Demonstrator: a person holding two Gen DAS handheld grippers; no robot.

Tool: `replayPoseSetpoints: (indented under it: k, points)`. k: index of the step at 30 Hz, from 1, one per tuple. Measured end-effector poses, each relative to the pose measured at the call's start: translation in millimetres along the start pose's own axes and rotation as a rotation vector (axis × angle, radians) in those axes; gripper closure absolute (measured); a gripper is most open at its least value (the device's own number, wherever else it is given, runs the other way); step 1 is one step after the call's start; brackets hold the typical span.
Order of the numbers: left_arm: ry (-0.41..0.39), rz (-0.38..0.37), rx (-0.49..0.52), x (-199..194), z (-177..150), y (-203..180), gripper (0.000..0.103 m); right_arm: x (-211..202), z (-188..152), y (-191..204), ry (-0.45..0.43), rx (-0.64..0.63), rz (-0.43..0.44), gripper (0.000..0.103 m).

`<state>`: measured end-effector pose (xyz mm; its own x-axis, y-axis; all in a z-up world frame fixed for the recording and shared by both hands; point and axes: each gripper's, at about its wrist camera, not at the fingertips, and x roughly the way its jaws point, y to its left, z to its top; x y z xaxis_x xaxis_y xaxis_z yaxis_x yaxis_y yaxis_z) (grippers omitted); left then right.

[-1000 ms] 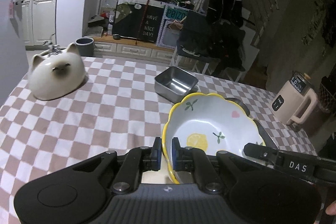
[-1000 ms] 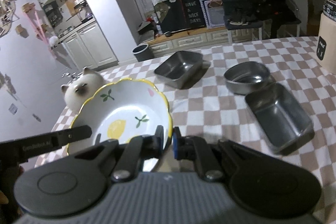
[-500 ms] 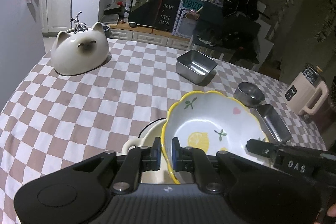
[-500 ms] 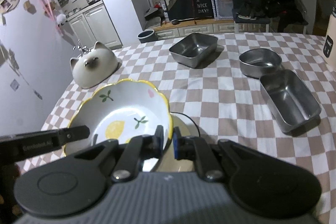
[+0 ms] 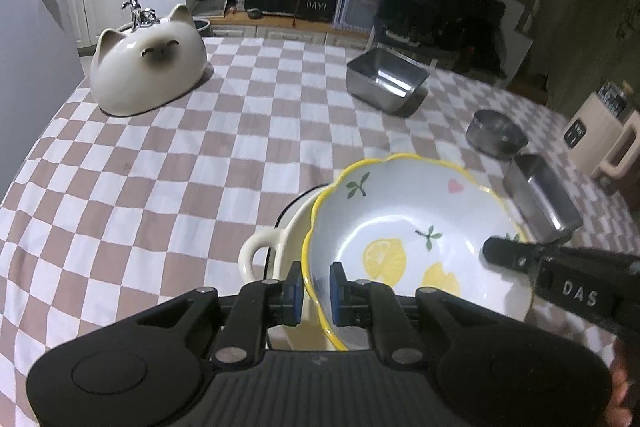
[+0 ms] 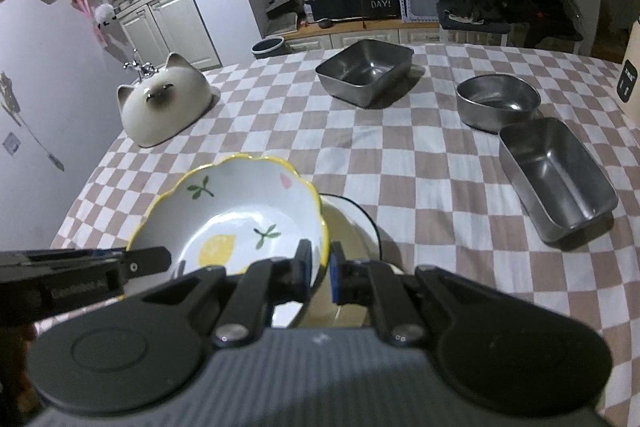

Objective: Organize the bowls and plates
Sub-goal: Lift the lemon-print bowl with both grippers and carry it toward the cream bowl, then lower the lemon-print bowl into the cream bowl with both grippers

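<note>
A white bowl with a yellow scalloped rim and lemon pattern (image 5: 408, 227) (image 6: 236, 215) hangs tilted, held from both sides. My left gripper (image 5: 316, 291) is shut on its near-left rim. On the opposite rim my right gripper (image 6: 321, 269) is shut as well. Directly under the bowl sits a cream pot with a loop handle (image 5: 256, 251) (image 6: 348, 223), mostly hidden by it. Whether bowl and pot touch I cannot tell. The right gripper's finger (image 5: 516, 257) shows in the left wrist view, and the left gripper's finger (image 6: 144, 263) in the right wrist view.
On the checked tablecloth (image 5: 180, 167) stand an upturned cat-faced bowl (image 5: 148, 71) (image 6: 164, 103), a square steel container (image 5: 384, 81) (image 6: 366, 71), a round steel bowl (image 5: 498, 137) (image 6: 496, 101) and an oblong steel tray (image 5: 540, 199) (image 6: 556, 175). A cream kettle (image 5: 600, 135) stands at the right edge.
Both grippers have come down with the lemon bowl between them. The cream pot, unseen a second ago, now shows right under the bowl.
</note>
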<state>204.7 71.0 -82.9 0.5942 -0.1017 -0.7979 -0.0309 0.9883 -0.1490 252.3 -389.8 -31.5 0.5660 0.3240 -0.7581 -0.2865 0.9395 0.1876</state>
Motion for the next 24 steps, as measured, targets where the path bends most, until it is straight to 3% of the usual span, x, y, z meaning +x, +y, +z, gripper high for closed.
replayPoseSetpoints:
  k: [24]
  points:
    - [0.086,0.042,0.059,25.9,-1.1,-6.6,0.086,8.7,-0.1,5.7,0.035,-0.041,-0.041,0.092]
